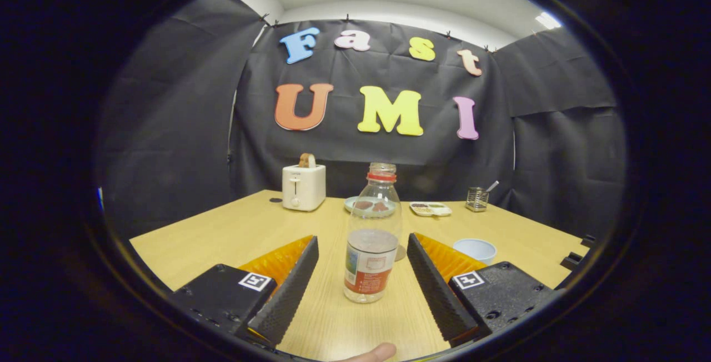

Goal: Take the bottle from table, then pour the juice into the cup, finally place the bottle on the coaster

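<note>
**Bottle stands between your open fingers**

Your gripper (363, 245) sits low over the wooden table (222, 234) and points straight ahead. Its two fingers (289, 287) are spread wide apart and touch nothing. A fingertip of your hand (371, 353) peeks in just behind them.

The clear plastic bottle (371, 240) stands upright on the table between the two fingers, with a gap on each side. Its cap is off and a red ring sits around its neck. It is about half full of a pale drink. It has a label with red, white and blue on it, but the words are too small to read. Each gripper block has a small square black-and-white marker (255, 281) on top.

A round coaster (399, 252) peeks out just behind the bottle. A light blue cup (475, 250) stands beyond your right finger.

Far back on the table you see a white toaster (303, 186) with a slice of bread sticking up, a plate (355, 204) with food, a small tray (430, 209) with sections, and a glass jar (476, 199) with a spoon in it. Black cloth hangs all around the booth. Above it you see a white ceiling with lights.
</note>
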A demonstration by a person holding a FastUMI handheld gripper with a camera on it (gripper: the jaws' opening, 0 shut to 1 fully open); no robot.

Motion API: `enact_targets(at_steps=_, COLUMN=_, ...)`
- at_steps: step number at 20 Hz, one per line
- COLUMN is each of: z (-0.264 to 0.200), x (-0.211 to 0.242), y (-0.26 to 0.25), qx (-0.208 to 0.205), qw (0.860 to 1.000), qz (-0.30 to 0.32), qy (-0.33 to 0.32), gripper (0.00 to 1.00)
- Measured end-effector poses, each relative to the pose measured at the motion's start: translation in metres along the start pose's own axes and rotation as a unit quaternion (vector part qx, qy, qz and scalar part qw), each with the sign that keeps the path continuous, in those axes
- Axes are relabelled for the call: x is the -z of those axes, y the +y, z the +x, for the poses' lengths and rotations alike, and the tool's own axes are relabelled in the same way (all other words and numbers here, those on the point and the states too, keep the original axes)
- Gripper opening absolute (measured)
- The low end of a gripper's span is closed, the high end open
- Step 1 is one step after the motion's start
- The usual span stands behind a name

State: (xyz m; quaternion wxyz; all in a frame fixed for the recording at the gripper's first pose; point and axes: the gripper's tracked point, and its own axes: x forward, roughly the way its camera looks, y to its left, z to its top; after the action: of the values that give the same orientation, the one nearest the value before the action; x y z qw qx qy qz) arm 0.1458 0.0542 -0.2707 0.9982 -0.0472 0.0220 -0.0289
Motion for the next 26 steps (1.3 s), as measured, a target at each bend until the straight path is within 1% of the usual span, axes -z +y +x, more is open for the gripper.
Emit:
enact_targets(at_steps=2, z=0.010, x=0.007, y=-0.002, qx=0.006, qw=1.000, qz=0.000, qy=-0.001, gripper=1.00)
enact_targets(at_steps=5, z=0.026, x=0.022, y=-0.005, qx=0.006, qw=1.000, qz=0.003, qy=0.015, gripper=1.00)
enact_targets(at_steps=9, z=0.044, x=0.019, y=-0.002, qx=0.002, qw=1.000, qz=0.011, qy=0.005, gripper=1.00)
enact_targets(at_steps=11, z=0.057, x=0.020, y=0.001, qx=-0.004, qw=1.000, qz=0.007, qy=0.012, gripper=1.00)
enact_targets(at_steps=14, z=0.081, x=0.020, y=-0.001, qx=0.002, qw=0.999, qz=0.009, qy=0.033, gripper=1.00)
enact_targets(at_steps=15, z=0.085, x=0.015, y=0.001, qx=-0.006, qw=0.999, qz=0.013, qy=0.031, gripper=1.00)
enact_targets(at_steps=16, z=0.089, x=0.008, y=0.004, qx=-0.010, qw=0.999, qz=0.005, qy=0.032, gripper=0.91)
enact_targets(at_steps=17, z=0.085, x=0.008, y=0.000, qx=0.000, qw=0.999, qz=-0.007, qy=0.038, gripper=0.82)
enact_targets(at_steps=19, z=0.076, x=0.001, y=-0.007, qx=0.010, qw=0.999, qz=-0.009, qy=0.034, gripper=0.81)
enact_targets(at_steps=23, z=0.060, x=-0.002, y=-0.012, qx=0.014, qw=0.998, qz=0.046, qy=0.052, gripper=0.81)
enact_targets(at_steps=24, z=0.055, x=-0.004, y=-0.011, qx=0.011, qw=0.997, qz=0.061, qy=0.053, gripper=0.81)
enact_targets(at_steps=26, z=0.046, x=-0.012, y=-0.003, qx=-0.008, qw=0.995, qz=0.089, qy=0.048, gripper=0.81)
